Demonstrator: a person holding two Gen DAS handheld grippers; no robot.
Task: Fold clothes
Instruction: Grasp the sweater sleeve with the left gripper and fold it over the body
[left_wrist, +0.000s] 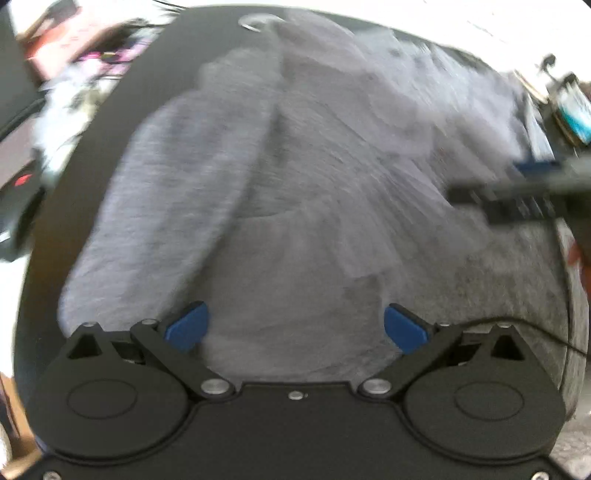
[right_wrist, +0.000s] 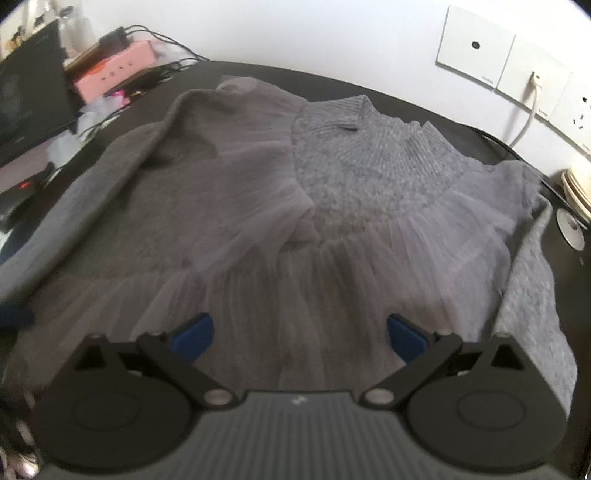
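Note:
A grey knit garment (right_wrist: 351, 162) with sheer tulle ruffles lies spread on a black table (right_wrist: 436, 107), its ribbed collar toward the wall and a sleeve (right_wrist: 110, 177) folded across its left side. My right gripper (right_wrist: 299, 338) hovers open above the tulle hem, blue pads wide apart with nothing between them. In the blurred left wrist view the same garment (left_wrist: 295, 192) fills the frame. My left gripper (left_wrist: 295, 328) is open over the fabric, nothing pinched. The other gripper (left_wrist: 524, 195) shows as a dark blurred shape at the right edge.
A pink box (right_wrist: 114, 70) with cables, a dark screen (right_wrist: 29, 96) and white clutter sit at the back left. Wall sockets (right_wrist: 517, 66) with a white plug are on the wall at right. Stacked plates (right_wrist: 578, 192) stand at the table's right edge.

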